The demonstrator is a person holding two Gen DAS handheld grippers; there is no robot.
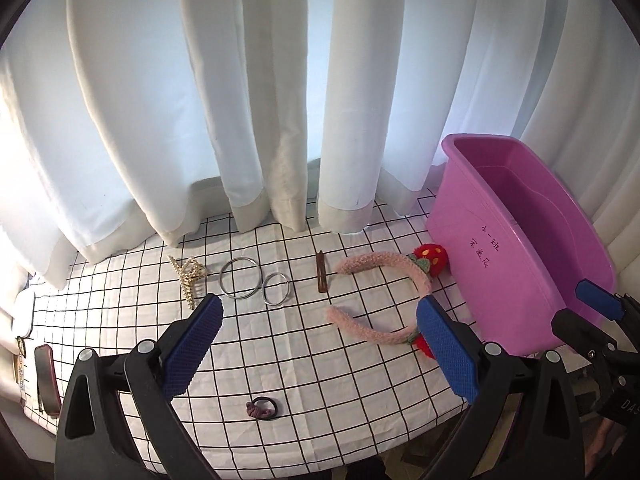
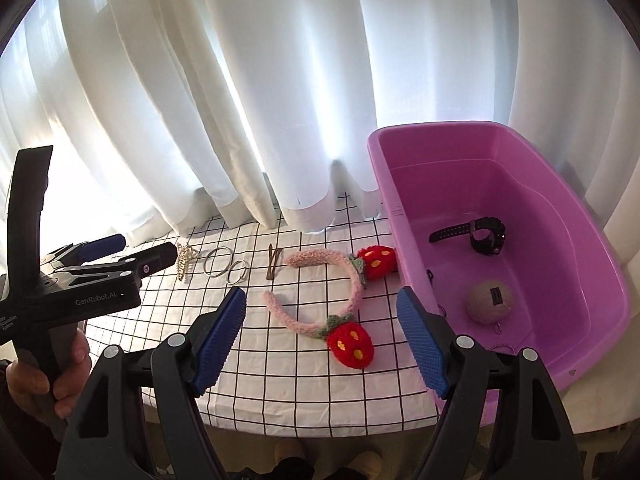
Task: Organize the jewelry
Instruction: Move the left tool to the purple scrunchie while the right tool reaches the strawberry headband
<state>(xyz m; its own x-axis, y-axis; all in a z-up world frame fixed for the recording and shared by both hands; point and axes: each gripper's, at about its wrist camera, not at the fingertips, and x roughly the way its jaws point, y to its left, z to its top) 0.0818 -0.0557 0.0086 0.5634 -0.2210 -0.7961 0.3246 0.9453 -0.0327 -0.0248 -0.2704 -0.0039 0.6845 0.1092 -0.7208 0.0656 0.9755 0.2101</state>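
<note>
Both grippers, left [image 1: 318,344] and right [image 2: 320,342], wide open, holding nothing, above the near cloth [image 1: 304,368]. Left of the tub [image 2: 404,216]: scrunchie [image 1: 262,407] nearest, then headband [image 2: 320,296], clip [image 1: 321,277], rings [image 1: 239,280], claw [image 1: 188,276]. Inside the tub: ball [image 2: 490,300], then watch [image 2: 480,236].

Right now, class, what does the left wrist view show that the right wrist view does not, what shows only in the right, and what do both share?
Only the left wrist view: a purple hair tie near the table's front edge and a phone at far left.
Only the right wrist view: inside the pink tub, a black watch and a beige ball; also the person's hand.
Both: strawberry headband, two metal rings, brown hair clip, pearl claw clip, checked tablecloth, white curtains.
</note>
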